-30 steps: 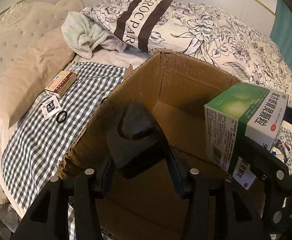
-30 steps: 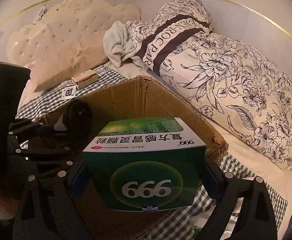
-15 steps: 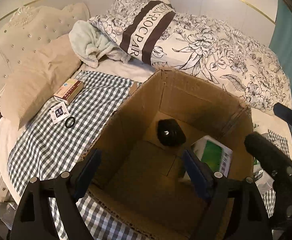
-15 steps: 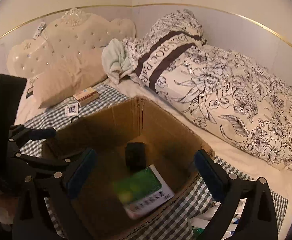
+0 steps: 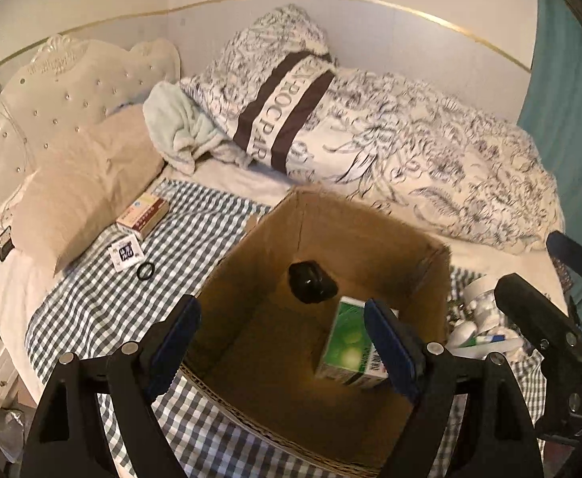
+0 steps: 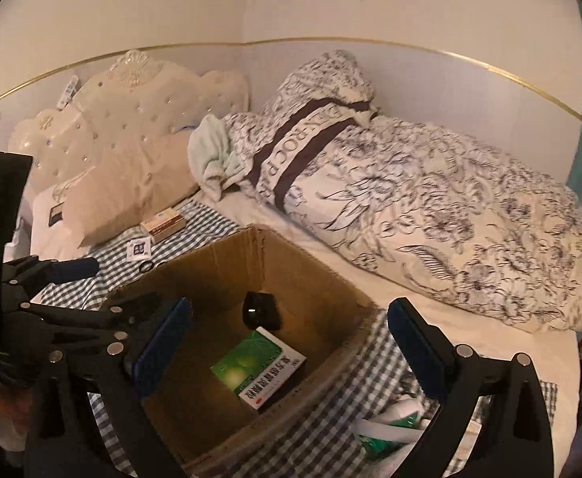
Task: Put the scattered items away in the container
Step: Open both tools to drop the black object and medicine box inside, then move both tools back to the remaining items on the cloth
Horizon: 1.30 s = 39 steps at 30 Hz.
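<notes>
An open cardboard box (image 5: 362,235) (image 6: 219,263) stands on the checked cloth. On its floor lie a black rounded object (image 5: 311,286) (image 6: 261,310) and a green medicine carton (image 5: 349,348) (image 6: 257,366). My left gripper (image 5: 281,318) (image 6: 111,285) hangs open above the box's near left side with nothing between its pads. Over the box's right side, my right gripper (image 6: 291,318) (image 5: 550,275) is open and empty too. Left of the box on the cloth lie an orange-and-white carton (image 5: 143,215) (image 6: 162,223), a small white sachet (image 5: 125,253) (image 6: 138,249) and a black ring (image 5: 145,271) (image 6: 146,267).
Tubes, packets and a white jar (image 5: 482,310) (image 6: 390,426) are heaped right of the box. A beige pillow (image 5: 87,191), a mint towel (image 5: 179,127) and a floral duvet (image 5: 410,159) fill the far side of the bed. A small dark device (image 5: 4,243) lies at the left edge.
Both grippers opened and rose. The black object left the left gripper and the green carton left the right one; both now lie on the box floor.
</notes>
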Each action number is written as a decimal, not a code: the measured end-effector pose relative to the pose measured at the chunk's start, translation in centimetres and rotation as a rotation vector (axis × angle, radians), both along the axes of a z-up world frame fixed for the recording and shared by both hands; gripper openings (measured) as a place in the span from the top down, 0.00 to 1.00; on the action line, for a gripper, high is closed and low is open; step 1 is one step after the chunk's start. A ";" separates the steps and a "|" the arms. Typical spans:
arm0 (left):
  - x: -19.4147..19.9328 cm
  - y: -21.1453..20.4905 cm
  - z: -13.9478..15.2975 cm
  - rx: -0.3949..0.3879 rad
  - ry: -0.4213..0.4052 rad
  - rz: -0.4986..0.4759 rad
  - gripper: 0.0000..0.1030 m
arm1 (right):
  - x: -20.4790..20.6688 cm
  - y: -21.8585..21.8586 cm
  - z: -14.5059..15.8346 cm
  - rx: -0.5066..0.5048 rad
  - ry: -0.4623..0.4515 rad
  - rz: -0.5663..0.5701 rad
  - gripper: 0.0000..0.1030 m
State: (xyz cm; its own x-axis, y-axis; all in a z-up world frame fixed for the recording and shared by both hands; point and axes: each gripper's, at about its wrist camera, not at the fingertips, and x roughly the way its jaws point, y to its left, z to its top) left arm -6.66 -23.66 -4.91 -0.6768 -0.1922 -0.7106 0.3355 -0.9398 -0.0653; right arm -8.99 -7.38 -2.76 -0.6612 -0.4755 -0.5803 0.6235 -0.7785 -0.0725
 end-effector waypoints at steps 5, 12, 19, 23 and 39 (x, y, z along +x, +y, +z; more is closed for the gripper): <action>0.8 1.6 1.6 -0.005 0.043 -0.009 0.10 | 1.0 2.6 1.6 -0.012 0.035 -0.046 0.00; 2.1 4.2 3.0 -0.025 0.078 -0.022 0.01 | 1.9 6.2 3.1 -0.036 0.057 -0.089 0.00; 3.1 6.9 4.2 -0.032 0.112 -0.043 0.00 | 3.6 9.2 4.5 -0.049 0.092 -0.117 0.00; 3.8 8.5 4.7 -0.034 0.133 -0.055 0.00 | 4.2 10.9 5.3 -0.067 0.094 -0.146 0.00; 3.3 15.9 4.7 -0.059 0.163 -0.129 0.00 | 4.5 18.5 5.0 -0.051 0.123 -0.241 0.00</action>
